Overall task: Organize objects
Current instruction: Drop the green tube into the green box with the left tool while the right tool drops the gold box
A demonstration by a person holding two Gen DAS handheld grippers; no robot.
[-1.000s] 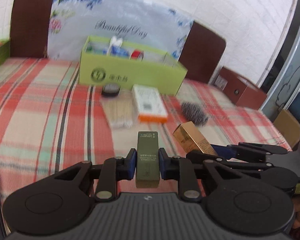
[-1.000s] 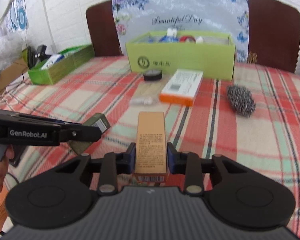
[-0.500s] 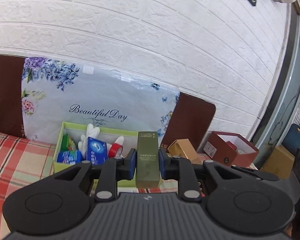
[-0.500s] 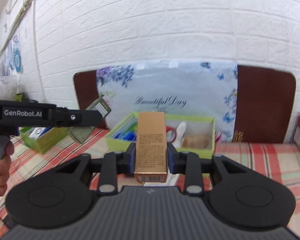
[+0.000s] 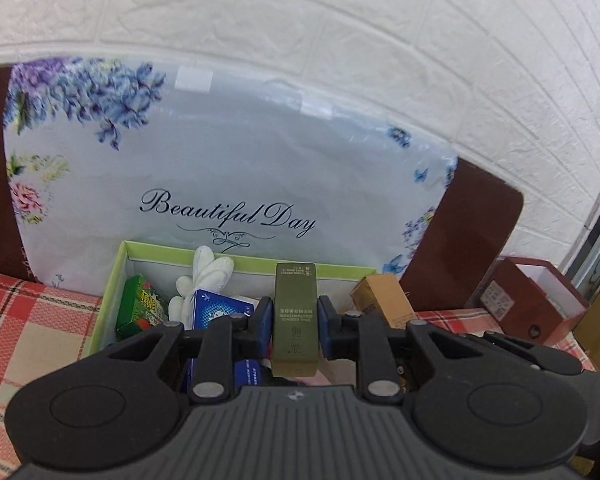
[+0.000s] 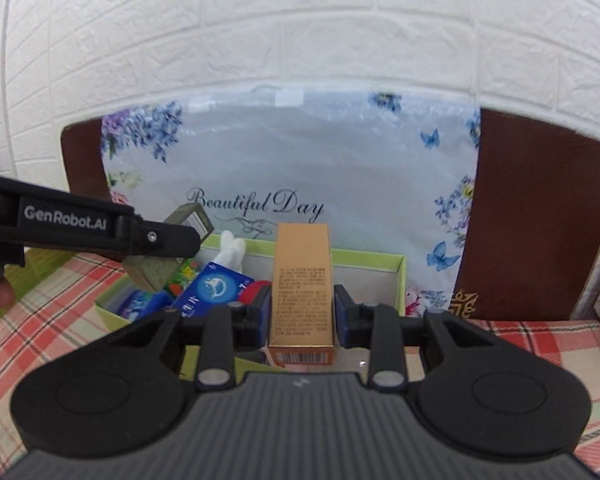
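A: Report the left gripper [image 5: 295,316].
B: It is clenched on an olive-green carton [image 5: 295,312], one blue pad on each long side. The carton stands along the fingers, printed face up. In the right wrist view the same gripper [image 6: 162,246] enters from the left, and the olive-green carton [image 6: 188,220] sticks out above and below its black finger.

A: Report the right gripper [image 6: 302,312].
B: It is clenched on a gold carton [image 6: 302,292], gripped on both long sides, barcode end toward the camera. In the left wrist view the gold carton [image 5: 384,298] shows just right of the olive-green carton.

A: Position relative to the container?
B: Both cartons are held over the light-green box [image 5: 112,280], which sits on a bed with a red plaid cover [image 5: 28,320]. Neither carton touches the box floor, as far as can be seen.

A: Contents of the box?
B: A blue packet [image 5: 216,312], a green packet [image 5: 140,308] against the left wall and white gloves [image 5: 208,272] near the back wall. The right part of the box [image 6: 398,276] shows a bare pale floor.

A: Surroundings?
B: A floral bag [image 5: 220,168] printed "Beautiful Day" leans on a brown headboard [image 6: 540,220] behind the box. A dark-red box [image 5: 528,304] stands to the right, beyond the bed.
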